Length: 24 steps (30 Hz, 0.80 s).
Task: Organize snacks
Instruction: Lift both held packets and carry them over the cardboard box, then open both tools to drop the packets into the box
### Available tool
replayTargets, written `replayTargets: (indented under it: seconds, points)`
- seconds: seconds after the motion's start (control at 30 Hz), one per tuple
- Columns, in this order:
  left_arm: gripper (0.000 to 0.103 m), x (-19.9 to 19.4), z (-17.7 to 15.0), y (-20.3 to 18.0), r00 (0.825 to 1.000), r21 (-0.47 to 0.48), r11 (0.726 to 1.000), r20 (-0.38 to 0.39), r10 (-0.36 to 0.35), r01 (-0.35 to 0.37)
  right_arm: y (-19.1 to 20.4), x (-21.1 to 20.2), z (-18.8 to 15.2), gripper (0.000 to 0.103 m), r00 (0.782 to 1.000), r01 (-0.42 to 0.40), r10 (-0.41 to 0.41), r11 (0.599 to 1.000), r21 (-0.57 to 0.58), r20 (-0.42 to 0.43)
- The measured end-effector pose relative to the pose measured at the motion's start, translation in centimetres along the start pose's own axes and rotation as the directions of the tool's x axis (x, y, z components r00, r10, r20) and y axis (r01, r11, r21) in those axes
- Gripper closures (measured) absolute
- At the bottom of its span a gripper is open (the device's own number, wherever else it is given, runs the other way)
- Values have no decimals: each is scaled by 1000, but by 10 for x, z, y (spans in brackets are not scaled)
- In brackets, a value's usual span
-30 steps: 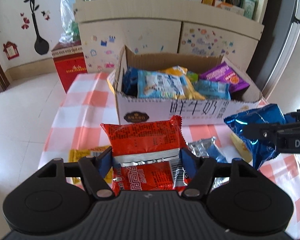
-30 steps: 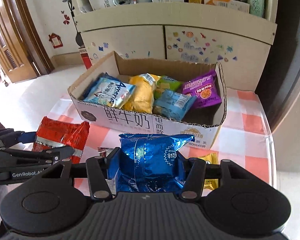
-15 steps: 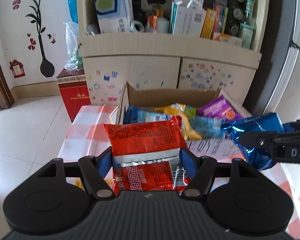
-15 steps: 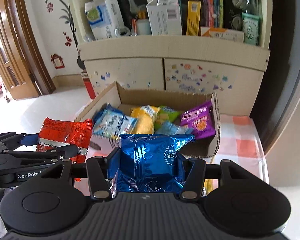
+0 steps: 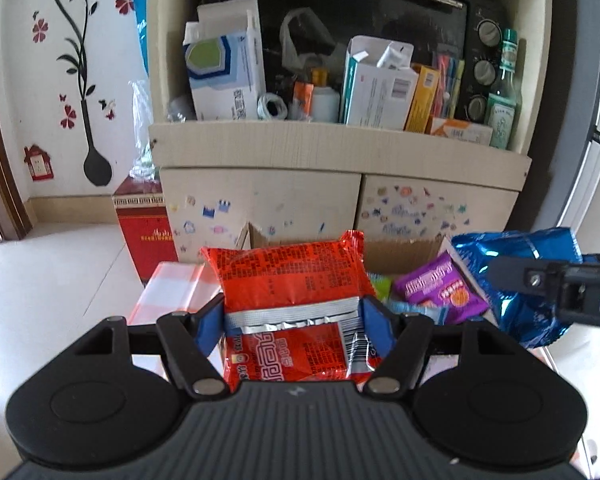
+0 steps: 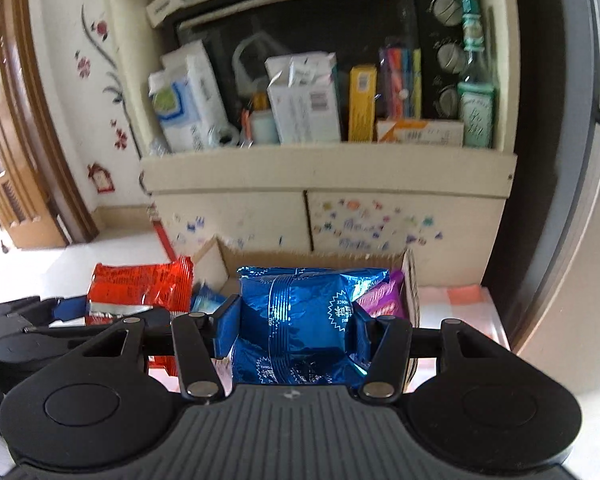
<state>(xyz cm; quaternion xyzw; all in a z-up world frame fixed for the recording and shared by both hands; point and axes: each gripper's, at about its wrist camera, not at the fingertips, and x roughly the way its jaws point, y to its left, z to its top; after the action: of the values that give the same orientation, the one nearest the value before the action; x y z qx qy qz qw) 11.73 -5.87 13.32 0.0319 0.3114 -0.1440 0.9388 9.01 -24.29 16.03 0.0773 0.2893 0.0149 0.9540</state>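
Shelf: I saw a bottle and cartons.
Oven: black, behind them.
Floor: red box.

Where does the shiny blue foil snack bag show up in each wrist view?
Left wrist: blue foil snack bag at right edge, pinched by the right gripper.
Right wrist: centre foreground, between that gripper's pads.
Shared landmark: open cardboard box.

A lived-in home: flower wall decal, sticker-covered cabinet, cluttered shelf, toaster oven.
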Motion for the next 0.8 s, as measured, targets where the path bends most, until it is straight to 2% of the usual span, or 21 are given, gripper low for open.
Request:
replayTargets:
  seconds: [0.27,0.43,0.6,0.67,0.7,0.73,0.8]
  points:
    - [33,24,20,1,1000,-58,998,24,-5,6,-9,11,10,42,997,55,-58,997,52,50]
    - [33,46,27,3,1000,-89,996,8,-23,24,-12,26,13,42,995,71,-76,993,89,57]
    - [33,68,31,2,999,-115,992,-6,-52,51,-23,45,12,42,994,70,-84,977,201,62]
    - [31,77,33,0,998,-104,992,17,-64,65,-27,51,9,39,992,76,-97,968,238,78]
    - [23,80,32,-1,998,-96,994,21,-55,57,-29,53,8,31,992,82,-104,964,252,76]
    - [19,83,31,-2,999,-93,995,16,-39,41,-31,54,7,23,991,87,-110,961,262,72]
    - [16,84,30,0,1000,-104,994,11,-27,28,-32,54,8,19,991,83,-107,959,271,74]
